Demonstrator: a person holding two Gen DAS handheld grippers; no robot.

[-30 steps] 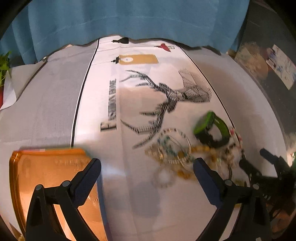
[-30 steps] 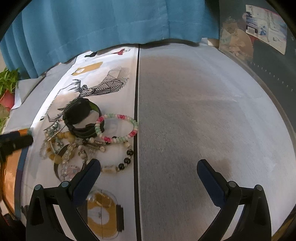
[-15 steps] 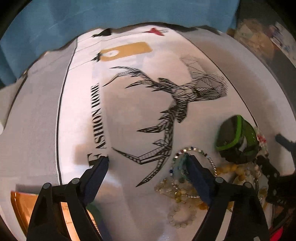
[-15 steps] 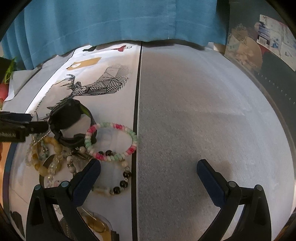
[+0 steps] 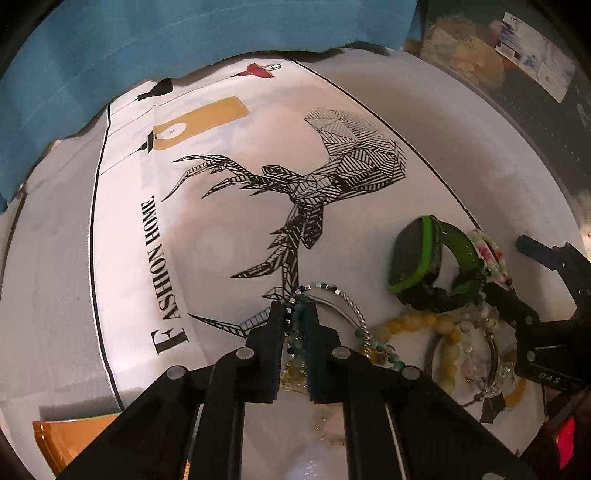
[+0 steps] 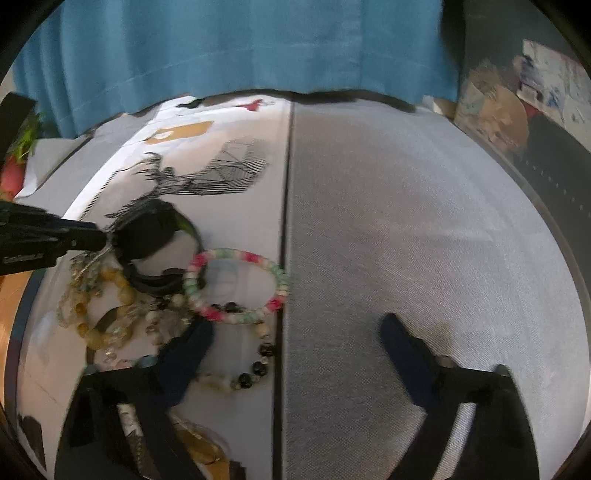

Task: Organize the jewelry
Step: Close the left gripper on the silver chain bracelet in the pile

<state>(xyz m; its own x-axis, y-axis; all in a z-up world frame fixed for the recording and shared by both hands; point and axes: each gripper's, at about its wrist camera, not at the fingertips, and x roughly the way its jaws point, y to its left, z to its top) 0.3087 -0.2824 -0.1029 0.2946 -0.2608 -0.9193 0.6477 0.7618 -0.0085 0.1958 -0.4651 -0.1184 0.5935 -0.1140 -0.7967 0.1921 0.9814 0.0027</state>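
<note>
Left wrist view: printed cloth (image 5: pixel 221 229) on the counter before a blue curtain (image 5: pixel 184 33); my left hand-held gripper (image 5: pixel 294 317), jaws just closed, pinches a beaded bracelet (image 5: pixel 295 325) beside the watch (image 5: pixel 417 258). Right wrist view: my right hand-held gripper (image 6: pixel 295 332), jaws narrowing yet apart, hovers over a pink-and-green bracelet (image 6: pixel 236 284), holding nothing.

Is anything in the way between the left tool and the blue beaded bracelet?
No. The left tool has just closed and now pinches the blue beaded bracelet between its pads. Nothing sits between them; the yellow beads lie beside it.
</note>
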